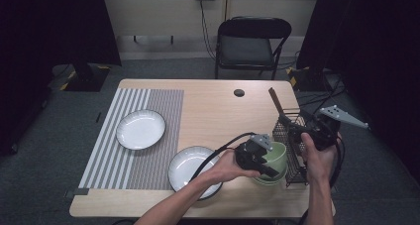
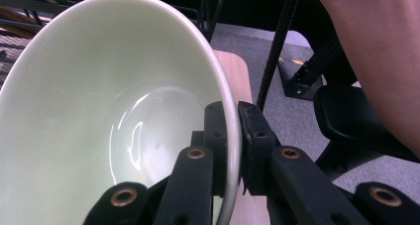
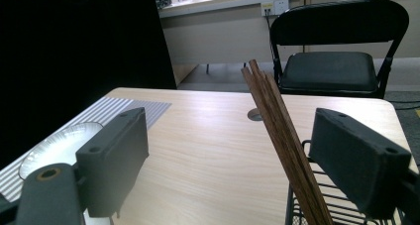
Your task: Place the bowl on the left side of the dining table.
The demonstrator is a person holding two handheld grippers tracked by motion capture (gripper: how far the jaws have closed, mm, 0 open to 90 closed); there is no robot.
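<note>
Left gripper (image 1: pixel 261 161) is clamped on the rim of the pale green glazed ceramic bowl (image 1: pixel 275 158): one black pad inside the wall, the other outside, both pressing. In the left gripper view the same grip shows up close, left gripper (image 2: pixel 233 136) on the near-right rim of the bowl (image 2: pixel 99 116), bowl tilted with its mouth facing the camera. The bowl sits near the desk's front right corner, just beside the black wire mesh basket (image 1: pixel 292 136), over a second green bowl (image 1: pixel 270 181) beneath it.

Right gripper (image 1: pixel 302 135) is over the basket at the desk's right edge, jaws wide, nothing pressed. In the right gripper view the right gripper (image 3: pixel 228 155) has the dark brown wooden chopsticks (image 3: pixel 285 136) standing tilted between its pads, touching neither. Chopsticks (image 1: pixel 275 102) lean out of the basket toward the back edge.

No readable writing anywhere.

Around: light wooden desk (image 1: pixel 213 111), grey-and-white striped placemat (image 1: pixel 148 111) on its left half, one white round plate (image 1: pixel 141 129) on it, a second white plate (image 1: pixel 188 168) at the front edge just left of the left hand (image 1: pixel 225 168). Black folding chair (image 1: pixel 250 44) behind the desk. The basket's wall stands right against the bowl's far side.
</note>
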